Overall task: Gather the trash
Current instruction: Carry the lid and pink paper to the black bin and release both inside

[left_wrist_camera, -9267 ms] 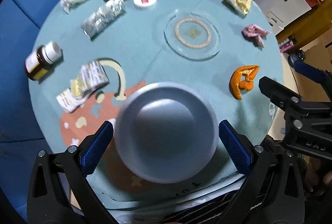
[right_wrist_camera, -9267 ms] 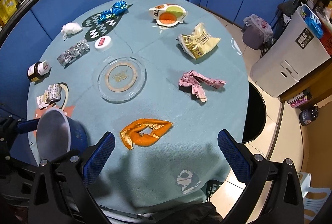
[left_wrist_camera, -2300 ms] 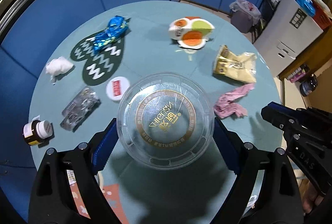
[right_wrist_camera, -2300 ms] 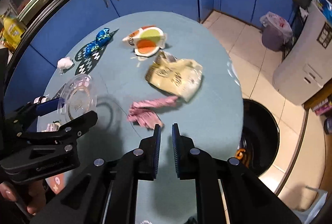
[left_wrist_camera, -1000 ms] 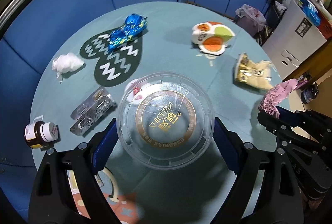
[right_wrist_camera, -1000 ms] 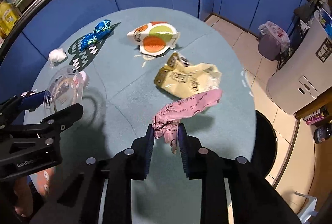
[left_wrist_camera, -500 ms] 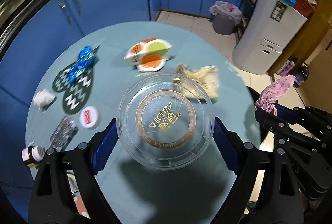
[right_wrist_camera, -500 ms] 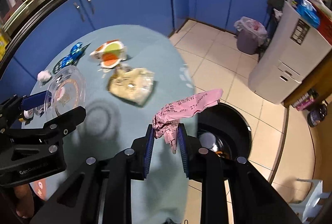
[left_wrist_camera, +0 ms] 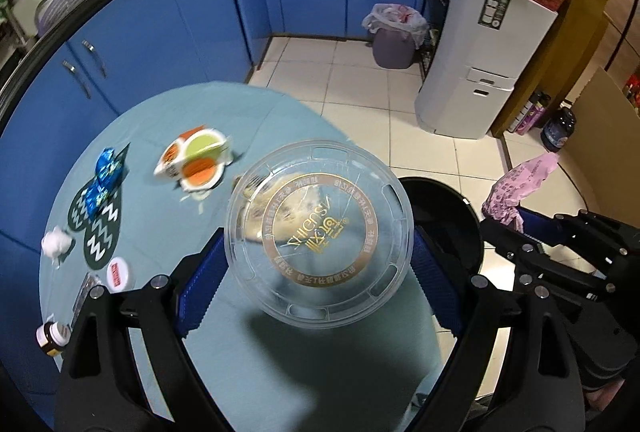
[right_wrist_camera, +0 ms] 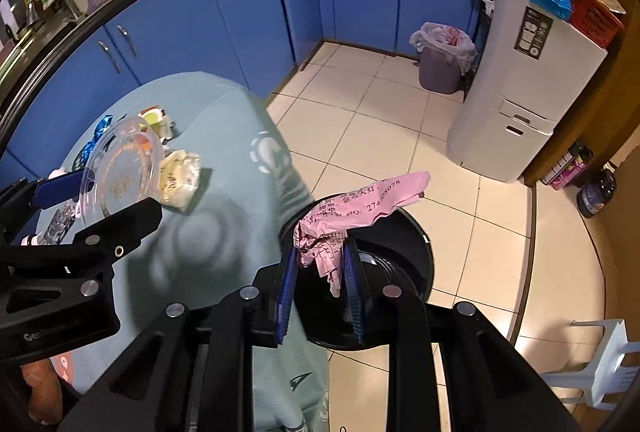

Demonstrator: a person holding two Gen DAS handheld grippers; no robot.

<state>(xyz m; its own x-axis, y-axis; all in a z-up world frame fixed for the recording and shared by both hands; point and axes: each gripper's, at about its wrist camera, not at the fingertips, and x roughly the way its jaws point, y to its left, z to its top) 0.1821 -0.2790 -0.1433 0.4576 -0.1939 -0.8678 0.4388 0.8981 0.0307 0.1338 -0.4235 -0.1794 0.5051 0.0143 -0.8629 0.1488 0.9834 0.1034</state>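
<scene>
My left gripper [left_wrist_camera: 318, 256] is shut on a clear round plastic lid [left_wrist_camera: 319, 226] with a gold ring print, held above the right edge of the teal table [left_wrist_camera: 160, 216]. It also shows in the right wrist view [right_wrist_camera: 120, 167]. My right gripper [right_wrist_camera: 320, 264] is shut on a crumpled pink receipt [right_wrist_camera: 352, 216], held over the open black trash bin [right_wrist_camera: 400, 264] on the floor beside the table. The receipt [left_wrist_camera: 516, 187] and the bin [left_wrist_camera: 452, 216] also show in the left wrist view.
On the table lie a yellow snack bag [right_wrist_camera: 178, 175], an orange-green carton [left_wrist_camera: 196, 159], a blue wrapper [left_wrist_camera: 104, 175], a white wad [left_wrist_camera: 56, 244], a white cap [left_wrist_camera: 118, 274], a foil blister pack [left_wrist_camera: 86, 290] and a brown bottle [left_wrist_camera: 52, 340]. A white appliance [right_wrist_camera: 520, 103] and a lined bin [right_wrist_camera: 442, 59] stand behind.
Both grippers have swung right, off the table's middle toward the floor bin. The pink receipt now hangs over the bin opening. The lid is now at the table's right edge.
</scene>
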